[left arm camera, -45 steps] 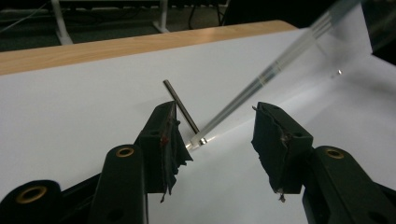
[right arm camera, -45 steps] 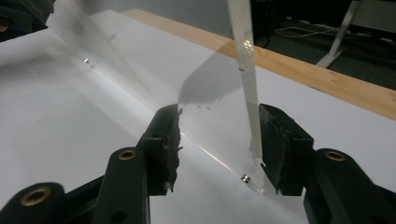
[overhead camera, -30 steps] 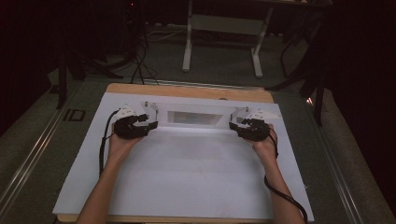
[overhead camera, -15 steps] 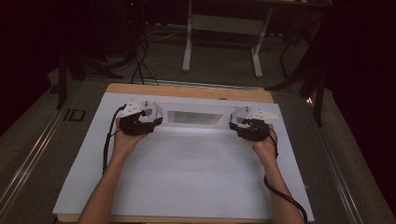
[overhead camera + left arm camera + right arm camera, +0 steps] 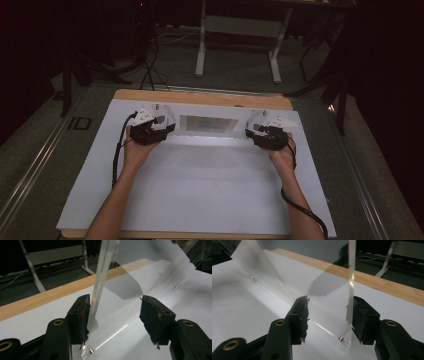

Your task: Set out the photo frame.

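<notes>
A clear acrylic stand (image 5: 210, 125) with a slanted front sheet sits at the far middle of the white board (image 5: 200, 190). My left gripper (image 5: 167, 129) is at the stand's left end. In the left gripper view the stand's upright end plate (image 5: 100, 282) rises between the jaws of the left gripper (image 5: 113, 315), against the left pad and well apart from the right pad (image 5: 152, 317). These jaws have just been closing a little. My right gripper (image 5: 251, 132) is at the right end; its jaws (image 5: 328, 315) straddle the other end plate (image 5: 351, 272), with the left pad (image 5: 302, 315) clear of it.
The board lies on a wooden table whose far edge (image 5: 200, 97) shows just behind the stand. Beyond it stand the white legs of another table (image 5: 237, 45) on a dark floor. A cable (image 5: 300, 205) trails from each gripper along the person's forearm.
The left hand has shifted slightly right and farther from the person, up to the stand's left end. The right hand has stayed where it was.
</notes>
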